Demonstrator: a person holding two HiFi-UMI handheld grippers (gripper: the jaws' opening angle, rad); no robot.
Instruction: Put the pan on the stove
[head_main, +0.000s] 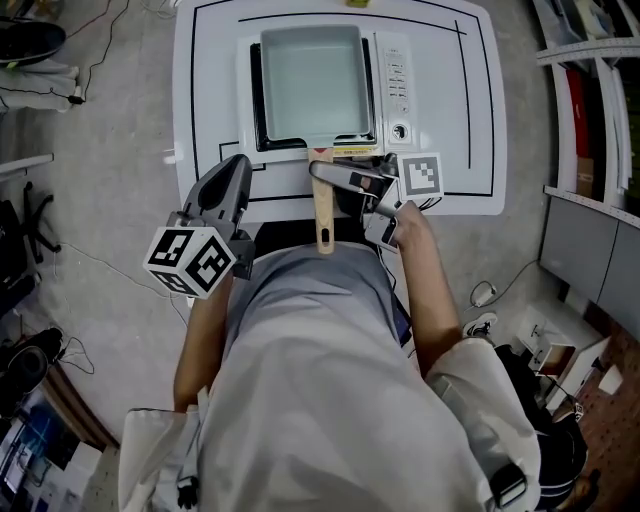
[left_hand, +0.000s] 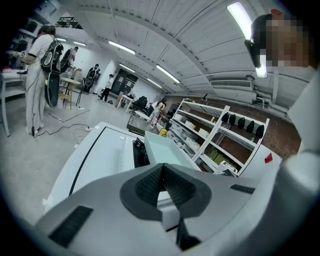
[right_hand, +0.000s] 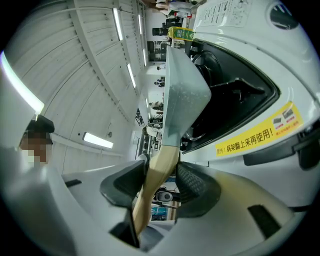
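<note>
A rectangular pale teal pan (head_main: 310, 80) lies over the black cooking top of the white stove (head_main: 398, 72). Its wooden handle (head_main: 323, 215) points back toward me, past the table's front edge. My right gripper (head_main: 324, 173) is shut on that handle just behind the pan. In the right gripper view the handle (right_hand: 154, 175) runs between the pads up to the pan (right_hand: 185, 95), above the stove's black well (right_hand: 235, 100). My left gripper (head_main: 237, 165) hovers at the table's front left, shut on nothing. Its closed jaws (left_hand: 162, 180) point toward the pan (left_hand: 162, 152).
The stove stands on a white table (head_main: 210, 90) marked with black lines. A yellow warning label (right_hand: 260, 132) runs along the stove's front. Shelving (head_main: 590, 110) stands to the right, cables (head_main: 100, 40) lie on the floor at left, and people stand far off (left_hand: 42, 70).
</note>
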